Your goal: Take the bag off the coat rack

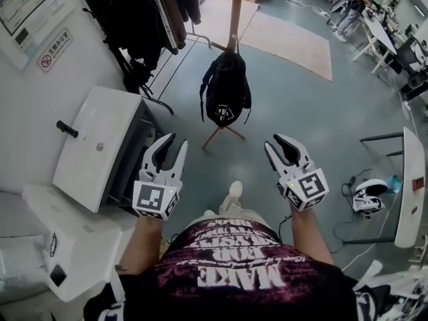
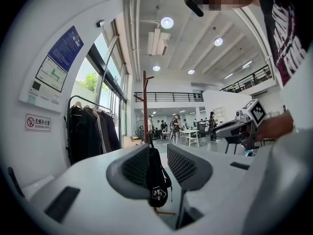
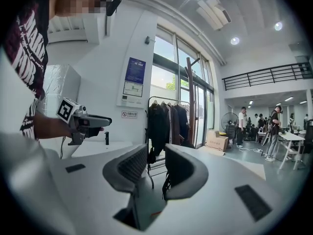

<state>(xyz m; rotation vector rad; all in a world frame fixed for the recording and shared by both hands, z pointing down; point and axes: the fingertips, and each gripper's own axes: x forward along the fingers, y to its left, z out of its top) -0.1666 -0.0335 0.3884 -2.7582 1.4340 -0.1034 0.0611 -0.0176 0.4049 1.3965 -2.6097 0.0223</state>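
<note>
- Head view: the black bag (image 1: 226,89) is seen hanging on the wooden coat rack (image 1: 235,9), at the upper centre of the frame.
- The left gripper (image 1: 175,143) and the right gripper (image 1: 275,143) are held lower in the frame, well apart from the bag.
- The fingers of both grippers are spread open, and nothing is gripped.
</note>
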